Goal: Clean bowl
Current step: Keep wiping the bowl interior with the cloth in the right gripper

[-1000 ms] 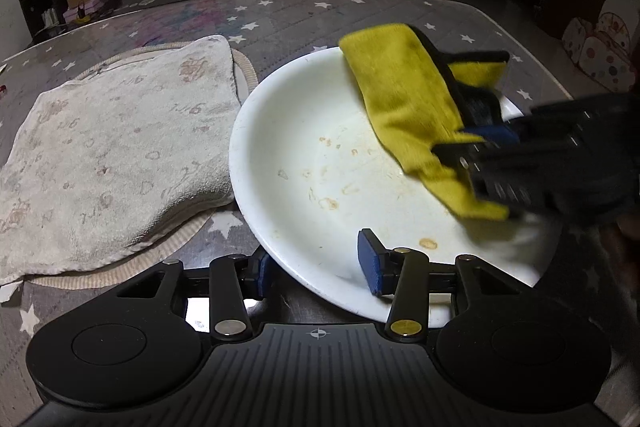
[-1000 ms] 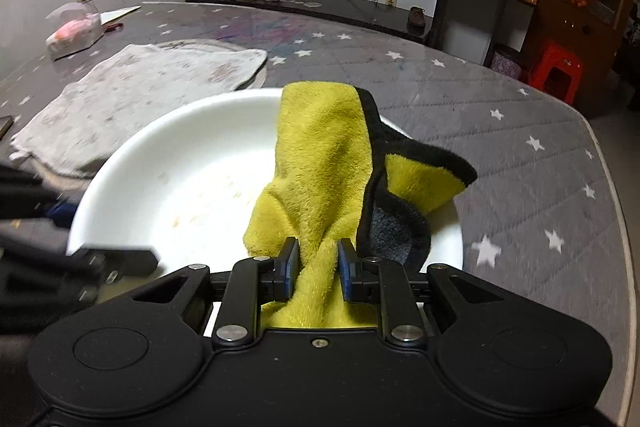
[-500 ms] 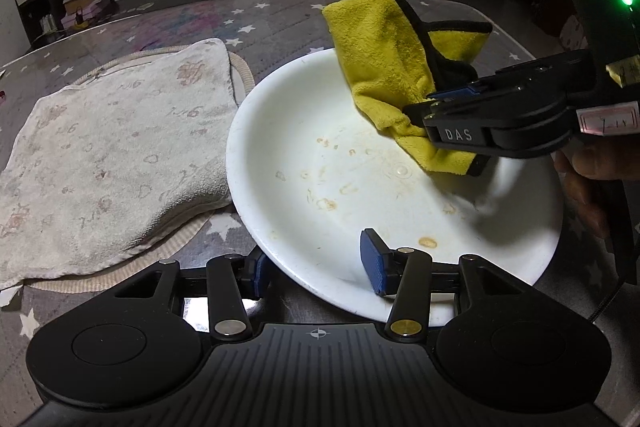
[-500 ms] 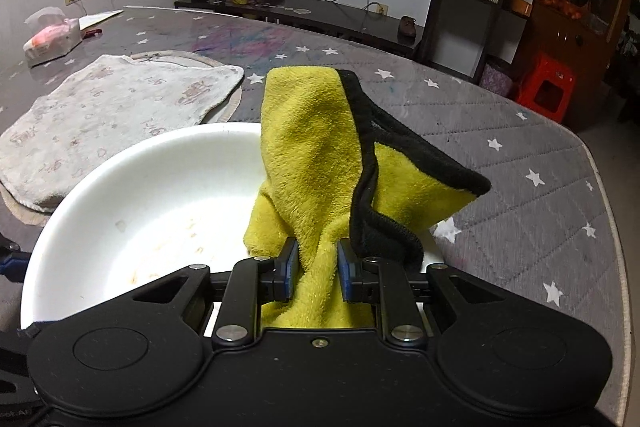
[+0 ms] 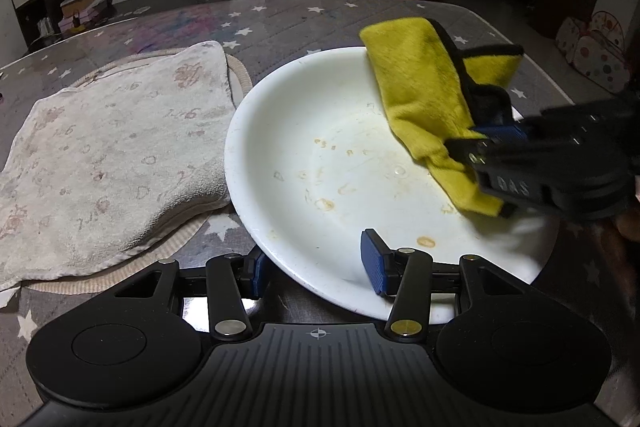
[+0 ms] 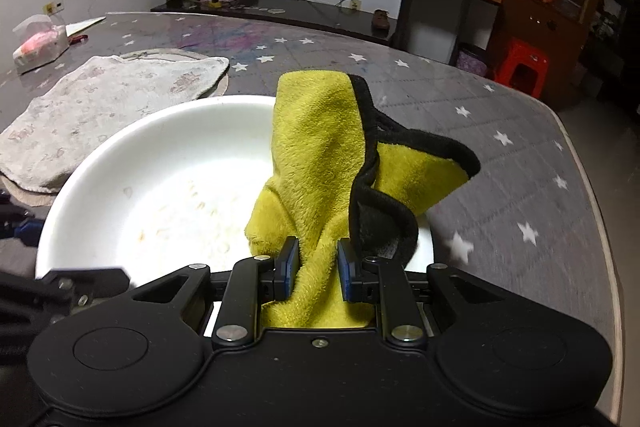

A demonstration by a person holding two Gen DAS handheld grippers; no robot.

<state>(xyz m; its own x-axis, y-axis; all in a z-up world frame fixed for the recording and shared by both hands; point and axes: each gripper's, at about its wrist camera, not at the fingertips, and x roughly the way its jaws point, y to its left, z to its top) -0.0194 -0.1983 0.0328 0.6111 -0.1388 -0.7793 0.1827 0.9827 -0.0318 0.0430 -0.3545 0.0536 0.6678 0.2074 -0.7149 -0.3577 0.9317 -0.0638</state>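
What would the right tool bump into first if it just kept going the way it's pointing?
Probably the inside of the round white bowl, with the folded yellow cloth it grips pressed in ahead of it. Depth is hard to judge here.

Right gripper [image 6: 318, 269] clamping a yellow plush cloth with black edging [image 6: 320, 163].
The cloth rises over the right side of a stained shallow white bowl [image 6: 168, 163]; a pale patterned towel [image 6: 100, 107] lies far left.

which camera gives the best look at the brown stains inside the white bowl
The left wrist view: the stains lie sharp and unblocked across the bowl. In the right wrist view they look faint and washed out, partly behind the yellow cloth.
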